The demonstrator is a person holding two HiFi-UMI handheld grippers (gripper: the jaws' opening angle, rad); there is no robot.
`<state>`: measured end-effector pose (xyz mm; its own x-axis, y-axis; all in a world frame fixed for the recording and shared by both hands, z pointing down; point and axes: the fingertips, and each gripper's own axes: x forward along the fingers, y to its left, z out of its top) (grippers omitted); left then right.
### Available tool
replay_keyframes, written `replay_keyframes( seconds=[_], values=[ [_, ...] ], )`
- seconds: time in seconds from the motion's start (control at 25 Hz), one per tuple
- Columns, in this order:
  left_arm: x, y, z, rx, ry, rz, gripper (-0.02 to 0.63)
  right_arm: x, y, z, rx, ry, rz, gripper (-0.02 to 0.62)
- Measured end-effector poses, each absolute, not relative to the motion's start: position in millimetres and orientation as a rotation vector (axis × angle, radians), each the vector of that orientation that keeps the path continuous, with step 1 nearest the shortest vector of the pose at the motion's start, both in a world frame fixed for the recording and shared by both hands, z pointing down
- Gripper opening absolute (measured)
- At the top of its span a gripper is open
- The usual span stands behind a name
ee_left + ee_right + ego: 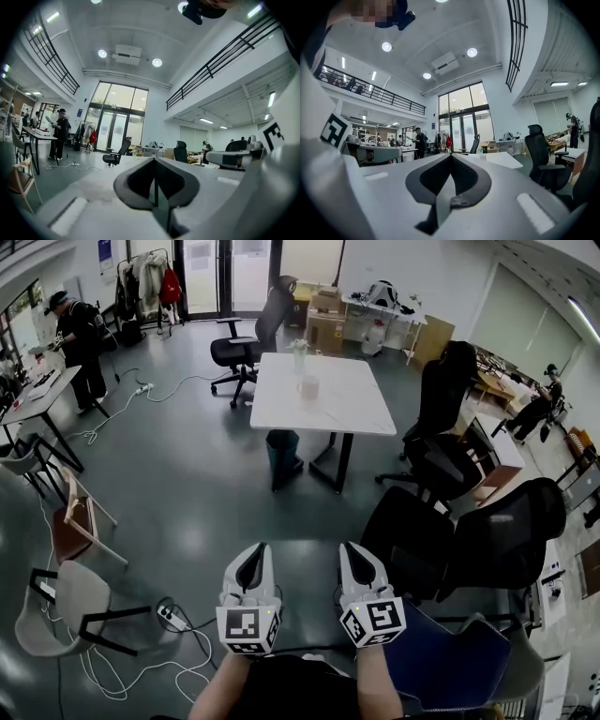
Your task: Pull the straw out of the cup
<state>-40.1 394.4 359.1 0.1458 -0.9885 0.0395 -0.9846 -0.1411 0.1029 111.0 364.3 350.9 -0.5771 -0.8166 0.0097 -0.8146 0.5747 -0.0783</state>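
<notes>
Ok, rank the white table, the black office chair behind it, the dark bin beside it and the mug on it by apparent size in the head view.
1. white table
2. black office chair
3. dark bin
4. mug
The chair stands farther off, so it looks smaller than it is.

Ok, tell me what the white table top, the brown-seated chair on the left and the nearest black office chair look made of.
Table top: smooth, faintly glossy white, probably laminate or painted board.
Brown-seated chair: pale frame and reddish-brown seat, apparently wood.
Black office chair: matte back with a soft sheen, likely mesh or fabric; unclear.
</notes>
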Motion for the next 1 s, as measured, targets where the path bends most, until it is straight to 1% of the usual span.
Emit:
replay_keyframes(
  seconds=[0.28,0.56,0.8,1.0],
  values=[
    [-75.9,388.6,363.5,2.286,-1.980,-0.084,0.001,72.5,363.4,354.1,-1.428,2.779,-0.100,0.000],
    [-78.5,367.7,362.6,2.286,-2.004,-0.114,0.001,69.8,339.2,350.3,-1.407,2.773,-0.066,0.000],
    [-89.0,316.2,354.4,2.290,-2.070,-0.136,0.002,66.9,282.4,349.2,-1.372,2.766,-0.035,0.000],
    [-128.3,235.8,368.7,2.232,-2.189,-0.110,0.002,65.1,195.6,362.4,-1.373,2.704,-0.023,0.000]
  ],
)
